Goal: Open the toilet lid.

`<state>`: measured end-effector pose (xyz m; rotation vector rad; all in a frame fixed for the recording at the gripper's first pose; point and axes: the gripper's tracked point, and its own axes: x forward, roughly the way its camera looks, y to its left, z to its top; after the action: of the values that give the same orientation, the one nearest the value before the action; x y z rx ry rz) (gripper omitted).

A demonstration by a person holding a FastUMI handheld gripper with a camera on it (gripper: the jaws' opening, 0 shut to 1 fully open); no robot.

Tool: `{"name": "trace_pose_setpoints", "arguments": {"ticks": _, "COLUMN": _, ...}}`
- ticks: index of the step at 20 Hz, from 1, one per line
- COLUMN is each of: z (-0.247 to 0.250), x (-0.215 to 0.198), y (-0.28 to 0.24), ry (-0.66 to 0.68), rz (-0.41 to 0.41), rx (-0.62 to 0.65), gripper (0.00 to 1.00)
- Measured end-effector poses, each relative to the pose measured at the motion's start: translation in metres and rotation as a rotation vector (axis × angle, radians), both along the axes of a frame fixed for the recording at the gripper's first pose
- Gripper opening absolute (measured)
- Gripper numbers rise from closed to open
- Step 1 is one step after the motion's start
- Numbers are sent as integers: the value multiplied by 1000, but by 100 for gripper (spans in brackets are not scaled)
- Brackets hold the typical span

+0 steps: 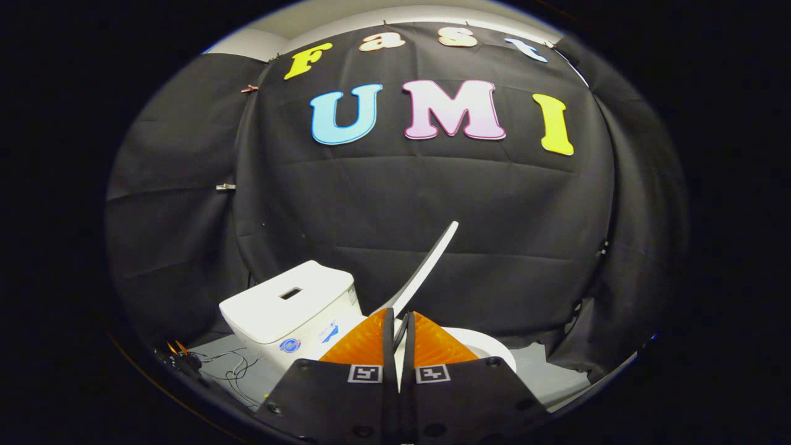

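A white toilet stands on the floor, its tank (pixel 290 309) to the left of my fingers and the seat rim (pixel 488 349) just to their right. The thin white lid (pixel 426 269) is raised, seen edge-on, slanting up and to the right from between my fingertips. My gripper (pixel 398 321) has its orange fingers (pixel 364 340) pressed together on the lid's lower edge, so it is shut on the lid. The bowl and the hinge are hidden behind the fingers.
The black cloth wall (pixel 432 204) hangs close behind the toilet. Loose wires (pixel 228 368) lie on the grey floor (pixel 544 377) to the left of the tank. A metal clip (pixel 225 186) is pinned on the cloth at the left.
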<state>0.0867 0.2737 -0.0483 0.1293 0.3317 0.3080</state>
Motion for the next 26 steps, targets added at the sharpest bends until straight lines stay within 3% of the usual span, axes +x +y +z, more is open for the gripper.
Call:
{"name": "trace_pose_setpoints", "arguments": {"ticks": 15, "z": 52, "x": 8, "y": 139, "ry": -45, "rz": 239, "rx": 76, "gripper": 5}}
{"name": "trace_pose_setpoints", "arguments": {"ticks": 21, "z": 55, "x": 6, "y": 183, "ry": -23, "rz": 292, "rx": 124, "gripper": 5}}
{"name": "trace_pose_setpoints", "arguments": {"ticks": 23, "z": 54, "x": 7, "y": 193, "ry": -28, "rz": 307, "rx": 97, "gripper": 5}}
{"name": "trace_pose_setpoints", "arguments": {"ticks": 26, "z": 54, "x": 2, "y": 211, "ry": -85, "rz": 350, "rx": -51, "gripper": 5}}
